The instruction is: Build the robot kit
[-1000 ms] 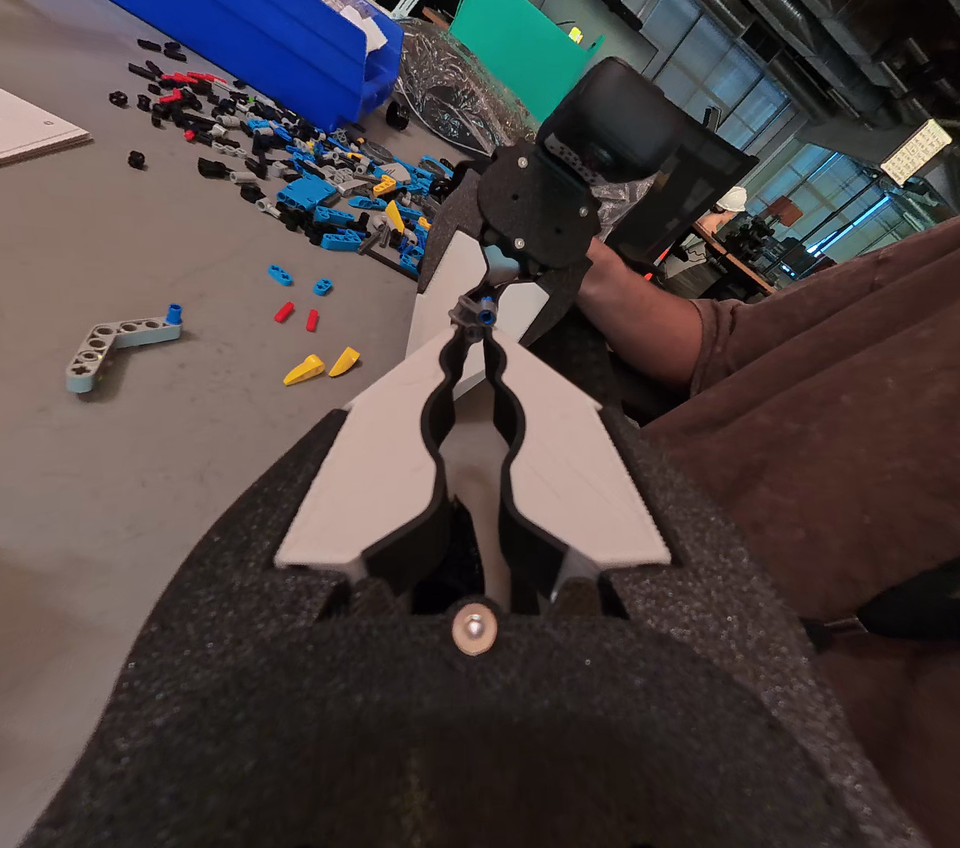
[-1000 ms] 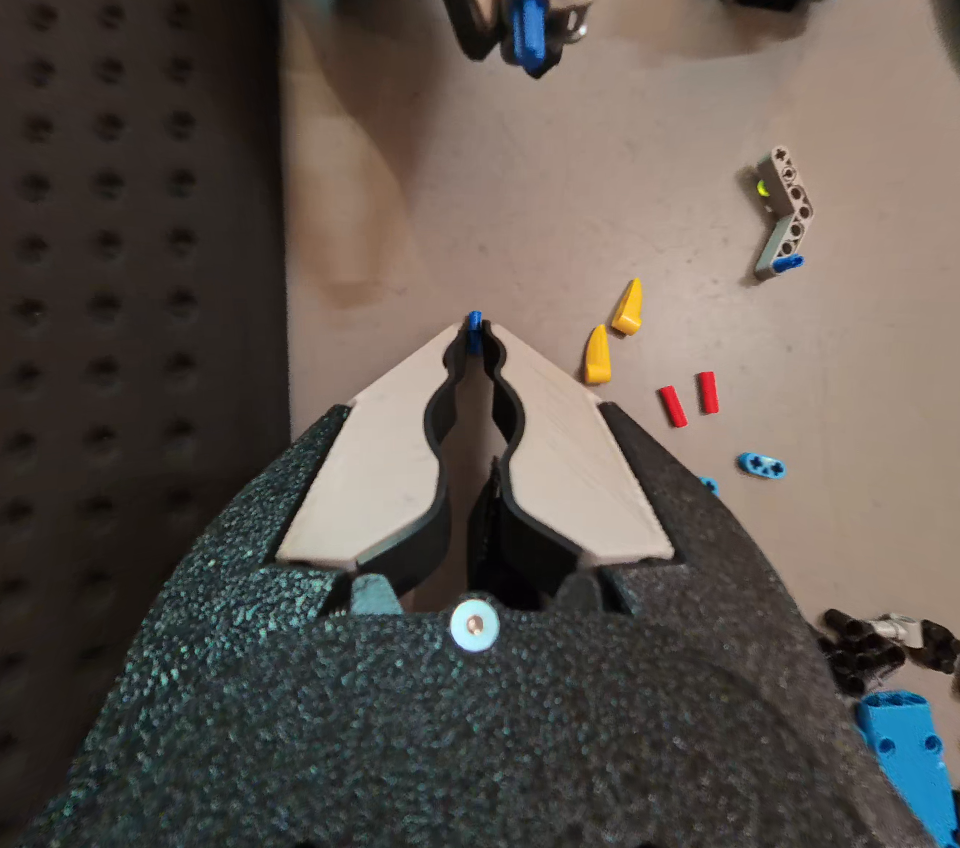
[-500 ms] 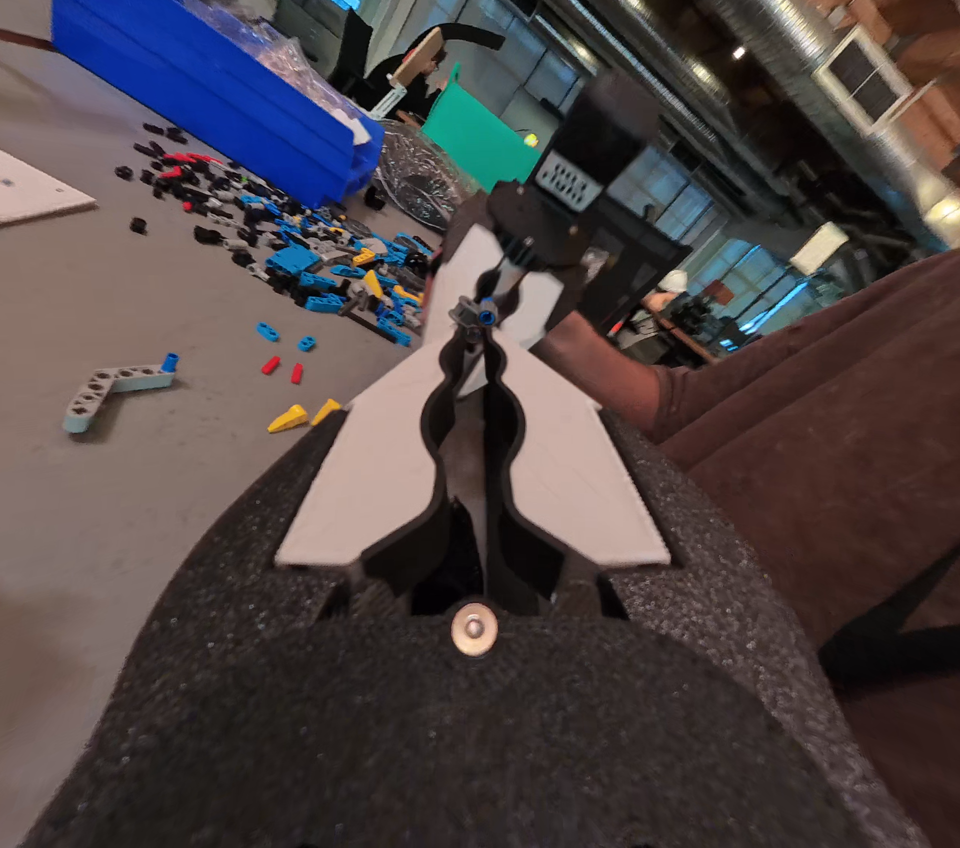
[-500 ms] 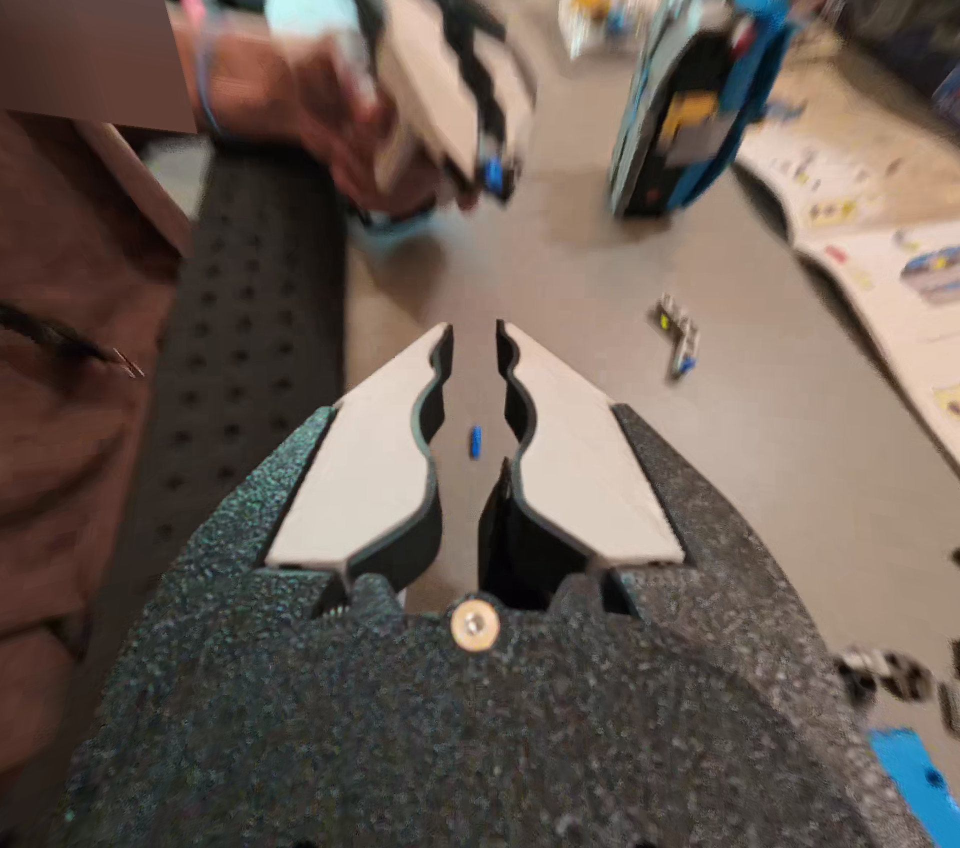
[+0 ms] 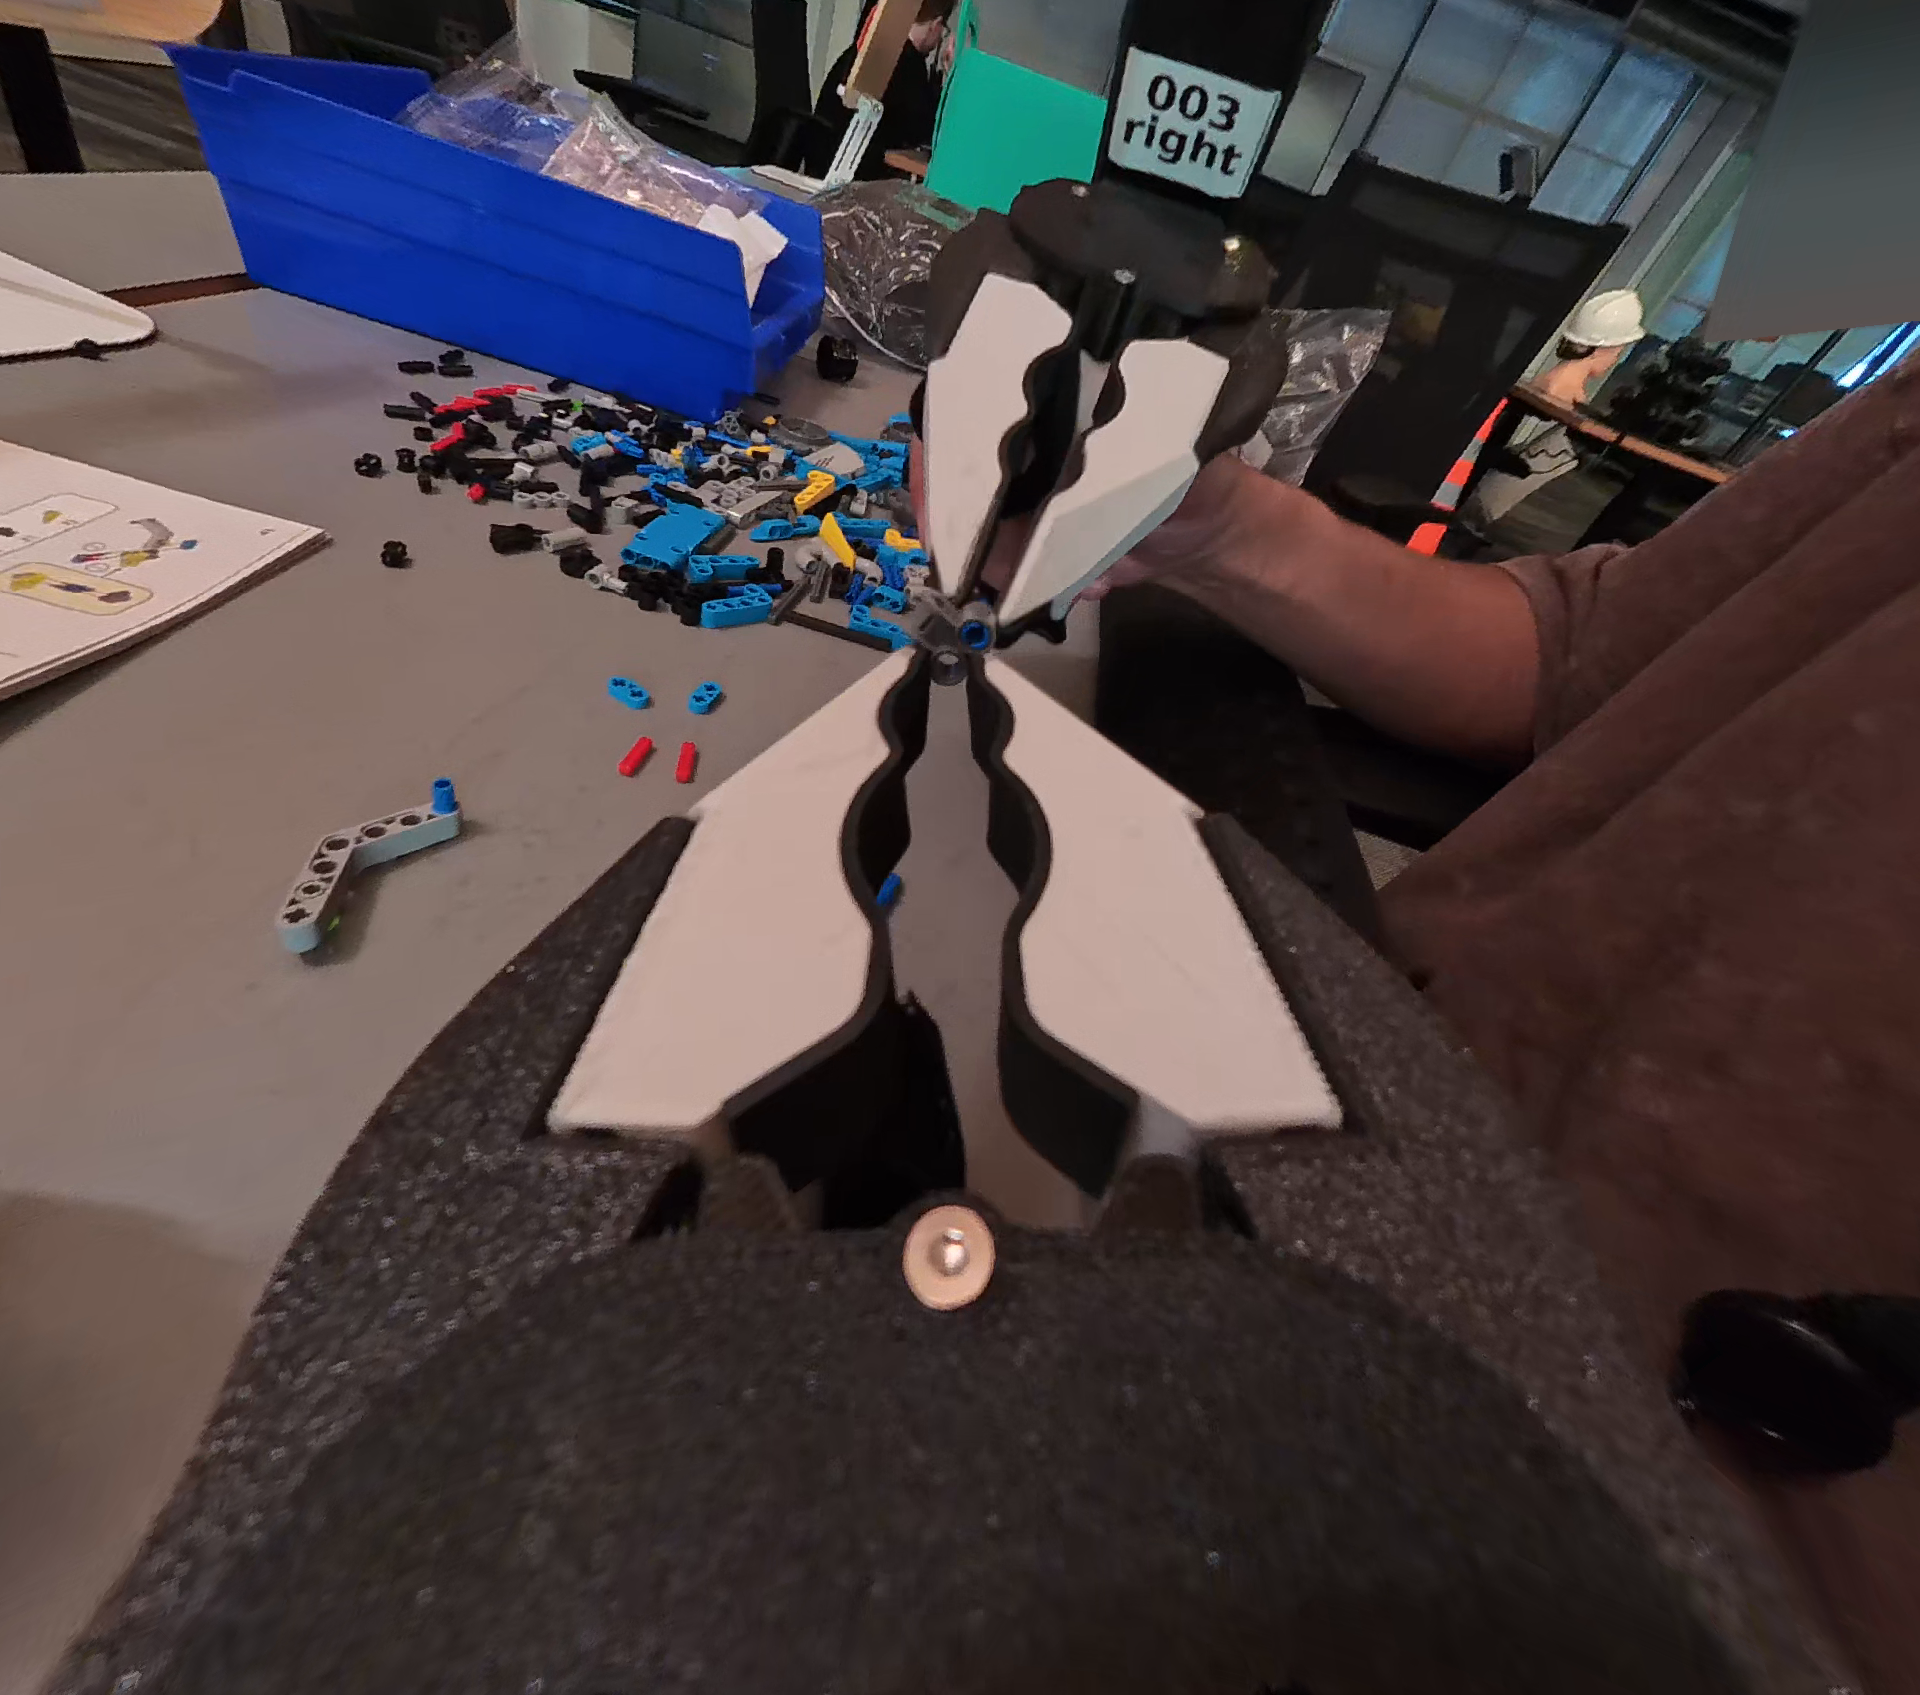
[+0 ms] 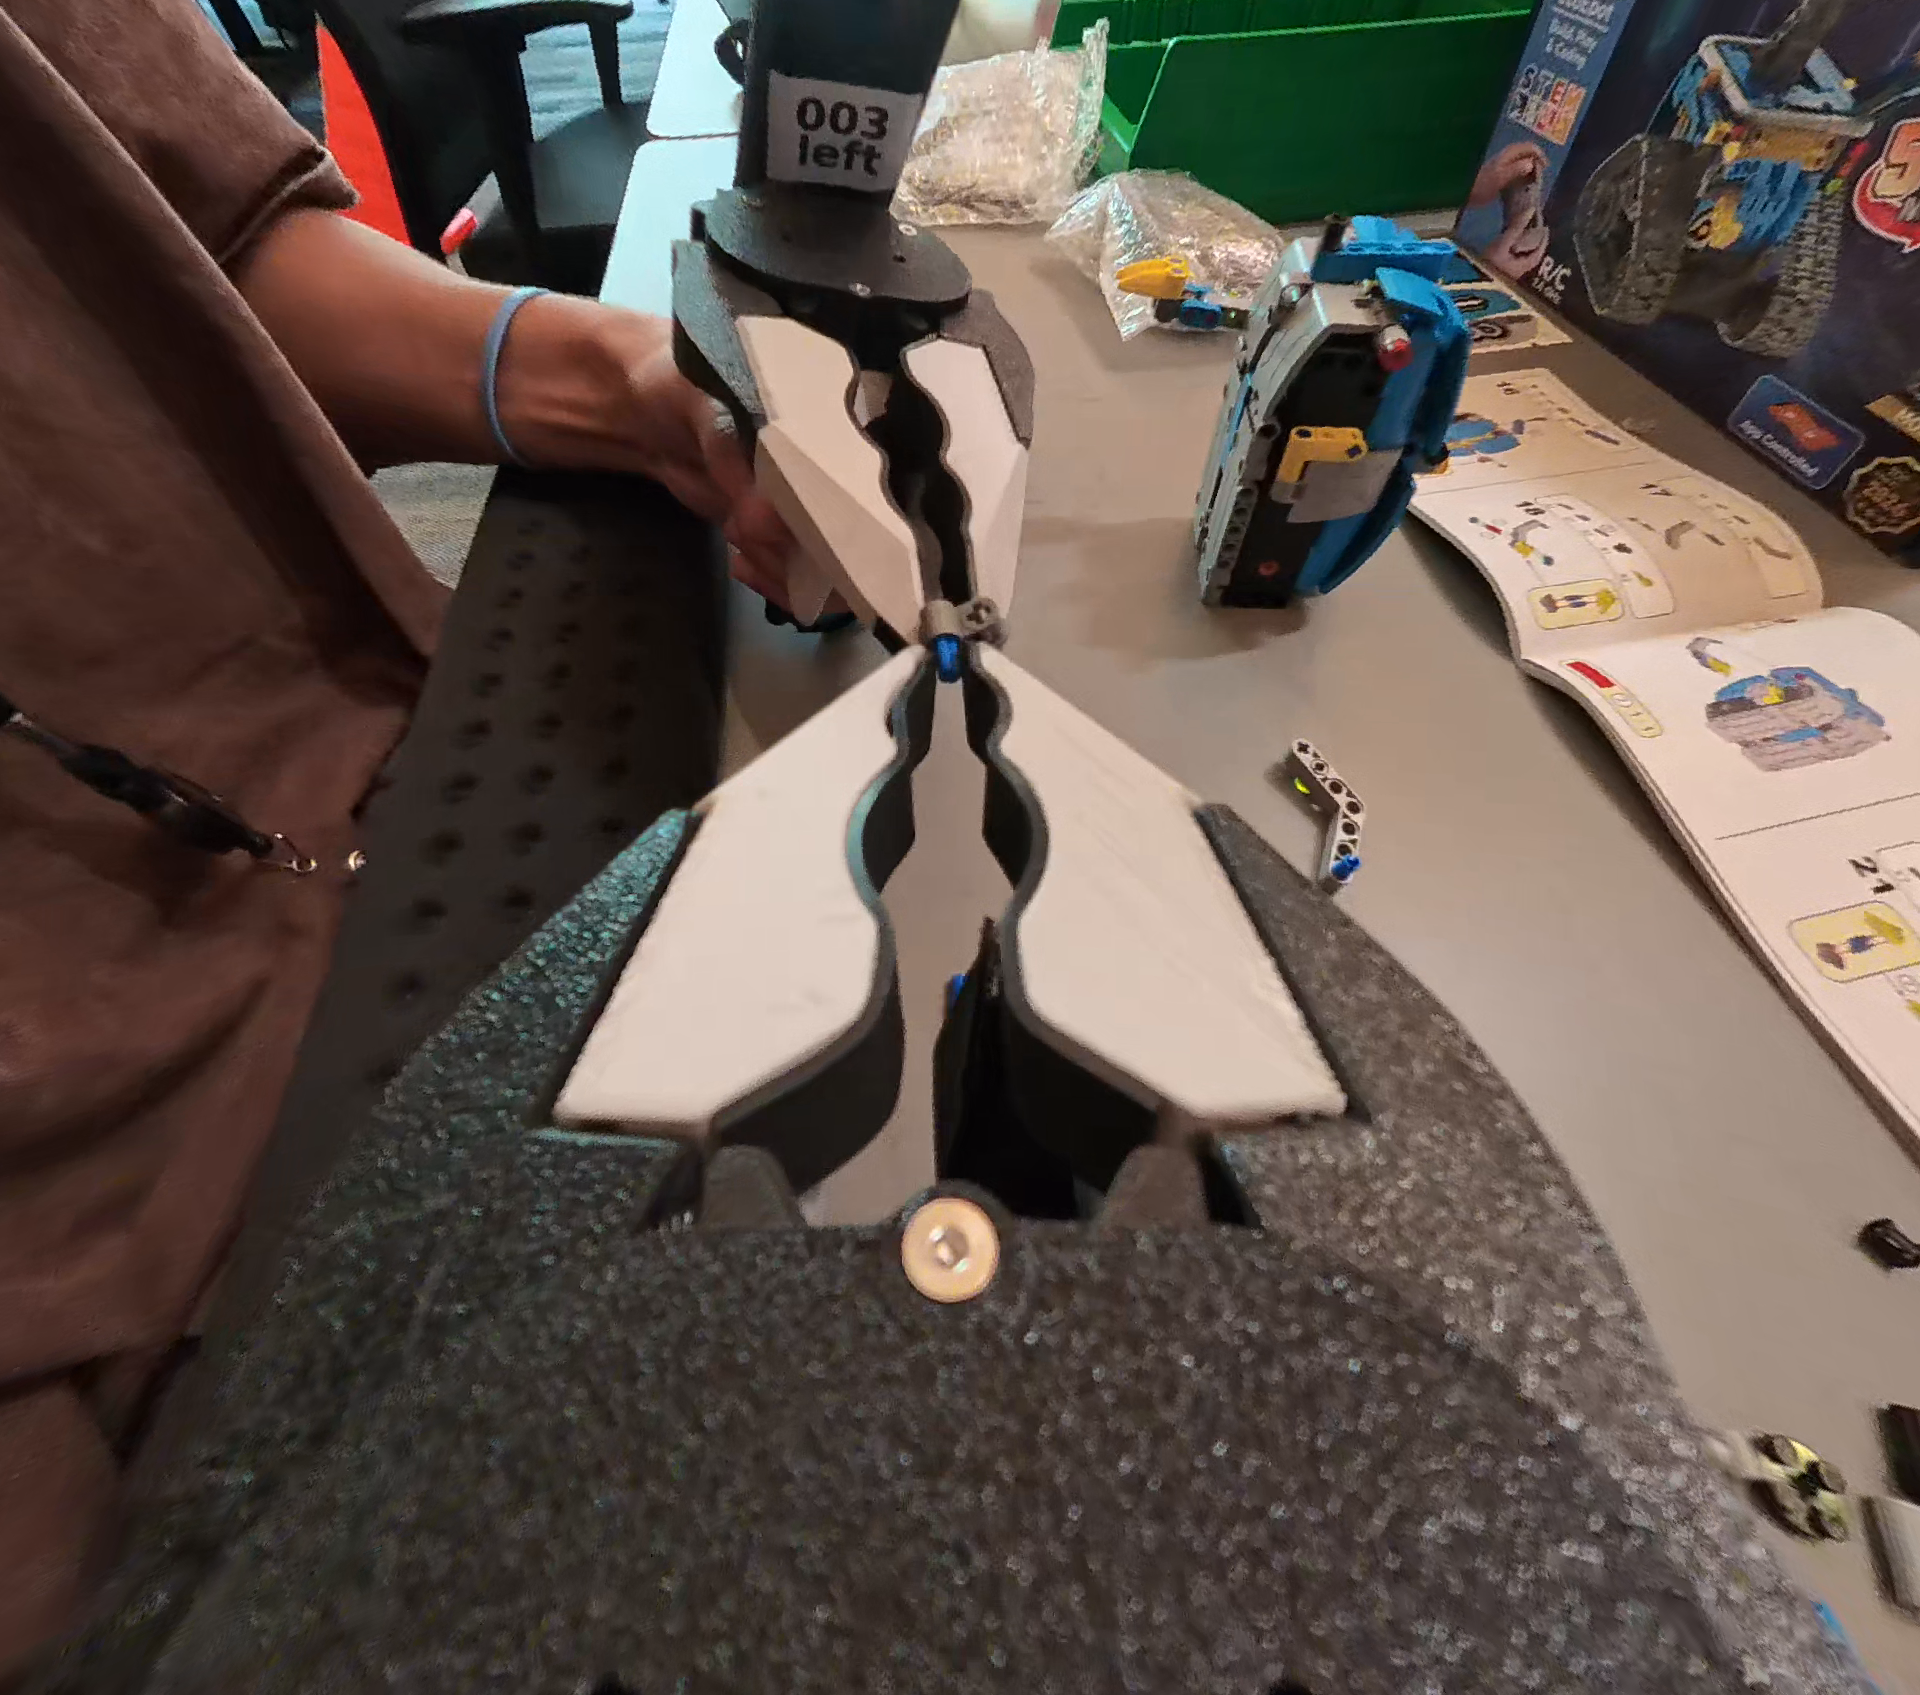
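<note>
My left gripper (image 5: 943, 671) is shut on a small grey connector (image 5: 941, 646) with a blue pin (image 5: 972, 632) in it, held above the grey table. My right gripper (image 6: 945, 660) meets it tip to tip, its fingertips closed on that blue pin (image 6: 945, 654) under the grey connector (image 6: 962, 615). The left gripper (image 6: 951, 596) also shows in the right wrist view, and the right gripper (image 5: 977, 603) in the left wrist view. Another blue pin (image 6: 956, 985) lies loose on the table below, also in the left wrist view (image 5: 888, 889).
A grey angled beam (image 5: 364, 850) and two red pins (image 5: 655, 757) lie on the table. A pile of parts (image 5: 707, 502) sits before a blue bin (image 5: 468, 243). A blue model (image 6: 1330, 419), open booklet (image 6: 1714, 710) and green bin (image 6: 1299, 66) are to the right. Only a small space, under 4 cm, lies between the two pairs of fingers. Left tips and right tips are each some 15 cm from the grey angled beam (image 5: 364, 850). It turns up in the right wrist view (image 6: 1337, 820) as well.
My right gripper opened and its blue pin fell to the table. It then rose and closed on the pin in the connector. The left gripper tilted level, still holding the connector.
</note>
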A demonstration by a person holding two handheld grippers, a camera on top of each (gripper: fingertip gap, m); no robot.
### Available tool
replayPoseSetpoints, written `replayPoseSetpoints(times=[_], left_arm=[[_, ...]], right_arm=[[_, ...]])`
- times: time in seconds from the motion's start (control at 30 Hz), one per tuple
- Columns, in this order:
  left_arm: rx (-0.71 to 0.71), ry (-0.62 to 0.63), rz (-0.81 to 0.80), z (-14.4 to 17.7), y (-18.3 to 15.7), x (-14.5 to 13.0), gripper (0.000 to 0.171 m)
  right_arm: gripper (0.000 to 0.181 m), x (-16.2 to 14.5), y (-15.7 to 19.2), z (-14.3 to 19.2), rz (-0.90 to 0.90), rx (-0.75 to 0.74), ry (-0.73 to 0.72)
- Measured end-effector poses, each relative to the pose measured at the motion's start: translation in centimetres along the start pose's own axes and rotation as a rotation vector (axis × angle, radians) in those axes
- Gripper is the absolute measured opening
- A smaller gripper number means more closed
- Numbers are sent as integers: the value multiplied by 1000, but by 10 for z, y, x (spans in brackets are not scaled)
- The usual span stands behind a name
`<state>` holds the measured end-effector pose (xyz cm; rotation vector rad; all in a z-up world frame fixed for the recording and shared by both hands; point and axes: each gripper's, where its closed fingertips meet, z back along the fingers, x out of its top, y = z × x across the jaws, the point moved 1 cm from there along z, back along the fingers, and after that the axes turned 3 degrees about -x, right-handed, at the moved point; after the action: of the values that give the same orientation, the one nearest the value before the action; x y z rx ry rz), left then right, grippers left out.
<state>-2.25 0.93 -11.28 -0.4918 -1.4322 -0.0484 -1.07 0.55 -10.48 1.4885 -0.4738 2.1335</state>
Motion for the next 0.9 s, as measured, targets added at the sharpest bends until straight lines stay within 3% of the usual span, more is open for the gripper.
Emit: replayPoseSetpoints(times=[0.13,0.33,0.4,0.5,0.67,0.9], left_arm=[[-20,0,141,1,6,-2,7],[-227,-187,512,15,8,22,20],[-250,-225,562,19,11,26,20],[-279,-234,593,20,9,27,21],[-341,-216,638,16,1,25,24],[-327,-170,572,14,-4,21,14]], right_arm=[[4,-2,-2,-1,204,-122,70],[4,6,-12,1,965,-479,157],[4,11,-15,2,1170,-621,153],[3,13,-9,-1,1409,-720,138],[4,13,0,-9,1596,-767,144],[3,13,6,-11,1618,-787,80]])
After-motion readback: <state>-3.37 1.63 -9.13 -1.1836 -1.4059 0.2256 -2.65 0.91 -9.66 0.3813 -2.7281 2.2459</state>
